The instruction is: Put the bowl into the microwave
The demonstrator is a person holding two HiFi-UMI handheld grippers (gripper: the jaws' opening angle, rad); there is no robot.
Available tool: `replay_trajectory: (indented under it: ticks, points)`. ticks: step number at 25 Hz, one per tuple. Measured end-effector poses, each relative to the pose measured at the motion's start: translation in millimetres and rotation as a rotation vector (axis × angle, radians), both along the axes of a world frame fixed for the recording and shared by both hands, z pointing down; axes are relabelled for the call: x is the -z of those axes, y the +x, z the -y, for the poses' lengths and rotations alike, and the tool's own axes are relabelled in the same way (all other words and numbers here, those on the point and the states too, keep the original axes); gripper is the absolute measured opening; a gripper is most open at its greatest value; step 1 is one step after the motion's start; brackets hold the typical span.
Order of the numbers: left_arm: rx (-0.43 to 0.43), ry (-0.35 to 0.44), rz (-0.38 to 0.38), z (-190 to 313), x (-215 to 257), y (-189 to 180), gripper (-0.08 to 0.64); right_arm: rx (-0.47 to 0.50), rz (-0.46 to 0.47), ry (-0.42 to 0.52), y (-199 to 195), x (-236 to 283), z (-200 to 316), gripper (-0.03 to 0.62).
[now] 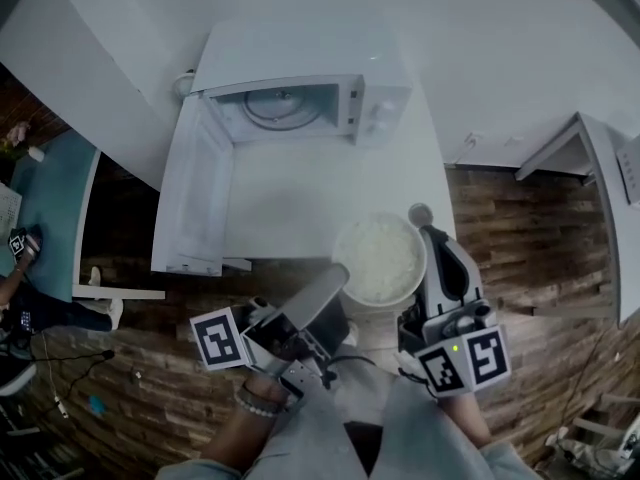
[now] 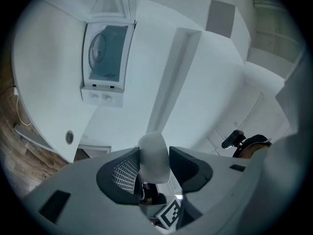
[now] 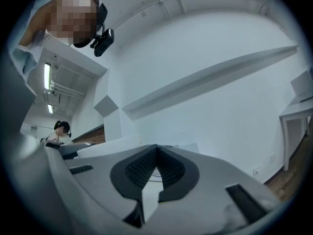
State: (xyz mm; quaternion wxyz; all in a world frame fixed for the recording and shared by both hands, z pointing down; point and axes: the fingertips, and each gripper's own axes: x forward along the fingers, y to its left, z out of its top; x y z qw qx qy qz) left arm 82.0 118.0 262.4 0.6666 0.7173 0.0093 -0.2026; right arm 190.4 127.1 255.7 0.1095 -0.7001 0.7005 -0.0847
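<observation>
A white bowl (image 1: pixel 378 258) with white contents is at the front right corner of the white table (image 1: pixel 300 208); whether it rests there or hangs just above I cannot tell. My left gripper (image 1: pixel 338 276) is shut on the bowl's near left rim. In the left gripper view the rim (image 2: pixel 154 153) sits pinched between the dark pads (image 2: pixel 122 173). My right gripper (image 1: pixel 421 216) stands just right of the bowl, shut and holding nothing; its view shows the jaws (image 3: pixel 157 156) pressed together, pointing up at a wall. The white microwave (image 1: pixel 300 98) stands at the table's back with its cavity showing.
The microwave door (image 1: pixel 195 193) is swung open to the left, over the table's left half. A teal table (image 1: pixel 50 203) and a seated person (image 1: pixel 15 268) are at far left. A white desk (image 1: pixel 600 168) stands at right. Wooden floor surrounds the table.
</observation>
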Motion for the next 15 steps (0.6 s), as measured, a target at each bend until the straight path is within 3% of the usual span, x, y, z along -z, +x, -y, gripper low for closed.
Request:
replay_trajectory:
  ticks: [7,15]
  points:
    - [0.077,-0.016,0.005,4.1,-6.7,0.1,0.187,0.082,0.01,-0.011,-0.9,-10.0,10.4,0.003]
    - [0.101,-0.014,0.003,16.0,-9.6,3.6,0.187,0.115,0.02,-0.011,0.9,-14.8,25.0,0.003]
